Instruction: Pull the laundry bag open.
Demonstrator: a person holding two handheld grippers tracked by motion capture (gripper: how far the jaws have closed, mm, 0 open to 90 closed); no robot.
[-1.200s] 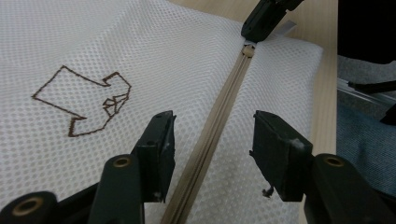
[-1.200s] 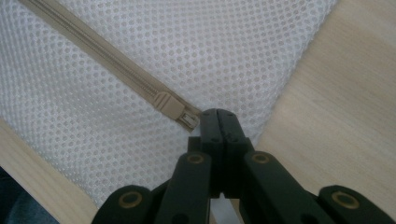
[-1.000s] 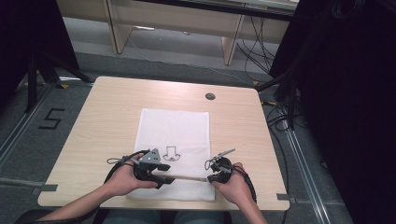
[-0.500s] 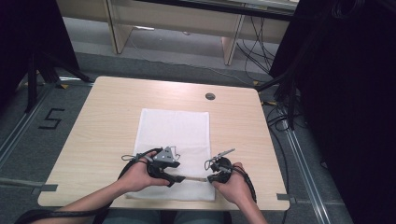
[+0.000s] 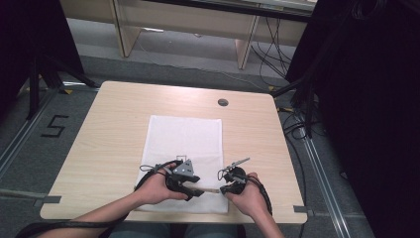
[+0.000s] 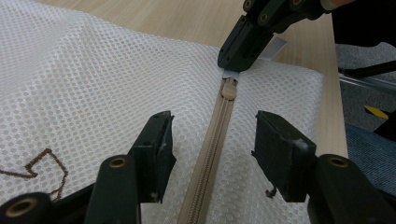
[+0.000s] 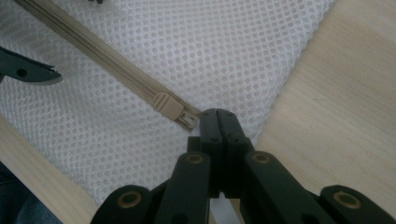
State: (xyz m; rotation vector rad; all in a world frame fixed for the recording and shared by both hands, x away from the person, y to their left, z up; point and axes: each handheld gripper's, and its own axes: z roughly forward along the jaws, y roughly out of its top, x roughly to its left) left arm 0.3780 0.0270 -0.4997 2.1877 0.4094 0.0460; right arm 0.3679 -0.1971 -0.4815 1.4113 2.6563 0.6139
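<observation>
White mesh bag (image 5: 184, 148) lies flat on the table (image 5: 109, 129), its beige zipper (image 6: 212, 144) along the near edge. My right gripper (image 7: 218, 116) has its jaws pressed together on the zipper pull (image 7: 189, 120). My left gripper (image 6: 212, 140) hovers with jaws wide, straddling the zipper.
</observation>
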